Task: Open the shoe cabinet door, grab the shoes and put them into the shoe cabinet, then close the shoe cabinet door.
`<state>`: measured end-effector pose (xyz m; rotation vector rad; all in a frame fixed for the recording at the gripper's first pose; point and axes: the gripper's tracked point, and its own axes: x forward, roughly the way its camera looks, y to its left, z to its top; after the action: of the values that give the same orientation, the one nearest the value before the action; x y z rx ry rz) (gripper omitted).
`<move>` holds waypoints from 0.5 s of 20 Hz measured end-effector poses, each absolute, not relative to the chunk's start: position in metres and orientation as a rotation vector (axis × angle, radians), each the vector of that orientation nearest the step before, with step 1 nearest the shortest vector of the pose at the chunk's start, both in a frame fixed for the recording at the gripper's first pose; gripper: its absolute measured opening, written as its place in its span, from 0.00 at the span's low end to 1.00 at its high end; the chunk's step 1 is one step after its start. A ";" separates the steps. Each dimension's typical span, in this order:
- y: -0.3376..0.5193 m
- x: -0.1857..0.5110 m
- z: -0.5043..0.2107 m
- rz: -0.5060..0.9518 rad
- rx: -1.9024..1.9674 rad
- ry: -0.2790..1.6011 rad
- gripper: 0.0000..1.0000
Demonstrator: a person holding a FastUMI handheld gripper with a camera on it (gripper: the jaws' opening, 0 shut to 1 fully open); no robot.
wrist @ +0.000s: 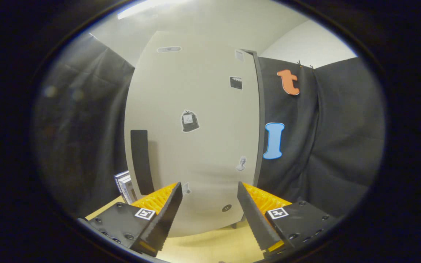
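The fingers [209,212] stand spread wide with nothing between them, held low over the pale counter [210,244] and aimed at the cabinet just ahead.

Straight beyond them the door [192,146] is shut, its flat pale face dotted with small stickers [190,121]. A dark upright handle [139,162] sits near the door's edge, ahead of the left finger and a little outward from it. A dark side panel [259,120] of the cabinet runs up beyond the right finger. Past the left finger, beside the cabinet, a few upright boxes or books [124,187] lean together; what they are I cannot tell.

I cannot make out any shoes, so where they lie is not settled. A shut door with free fingers in front of it fits two stages: shoes waiting elsewhere and the door to be pulled, or shoes inside and the door pushed to again. This view does not decide between them.
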<state>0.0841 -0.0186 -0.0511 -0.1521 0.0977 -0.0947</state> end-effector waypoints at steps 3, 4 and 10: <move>-0.017 0.083 -0.051 -0.094 -0.147 0.099 0.95; -0.017 0.082 -0.051 -0.096 -0.143 0.101 0.95; -0.021 0.079 -0.046 -0.108 -0.129 0.093 0.95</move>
<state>0.0790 -0.0208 -0.0457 -0.1286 0.0929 -0.1084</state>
